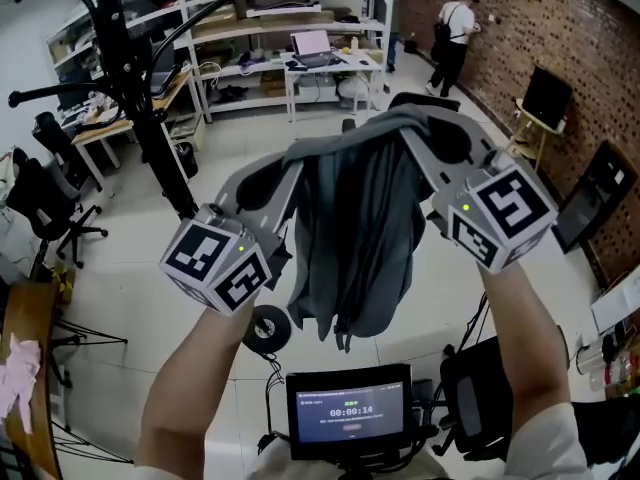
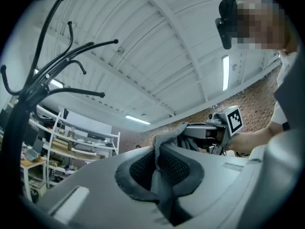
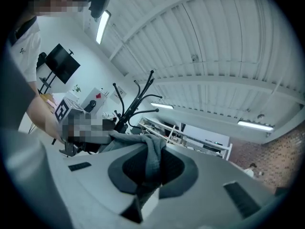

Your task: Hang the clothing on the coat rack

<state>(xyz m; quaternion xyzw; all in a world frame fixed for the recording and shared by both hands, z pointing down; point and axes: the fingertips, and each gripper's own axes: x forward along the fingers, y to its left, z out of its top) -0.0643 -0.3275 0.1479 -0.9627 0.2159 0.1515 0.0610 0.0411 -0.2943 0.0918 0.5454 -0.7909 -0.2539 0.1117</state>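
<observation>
Quick progress check: the pickup part looks done, the hanging part isn't. The grey garment (image 1: 355,238) is up in the air, stretched between the two tongs and drooping down in front of the person, clear of the floor. The left tongs (image 1: 285,168) are clamped tight on one bit of the top edge, with fabric pinched right between the pads. The right tongs (image 1: 425,138) are squeezed closed on another bit the same way.

The coat rack (image 1: 135,78) stands off to the left and further back, well apart from the cloth, nothing touching it. The hooks (image 2: 86,92) I can see in the left gripper view are all bare. So I'd say what's left is carrying it over, getting the top edge over a hook and letting go, which is basically the whole second half.

Count: one garment, one coat rack, two tongs, both busy. I can't tell exactly how many hooks the rack has, but several at least.
</observation>
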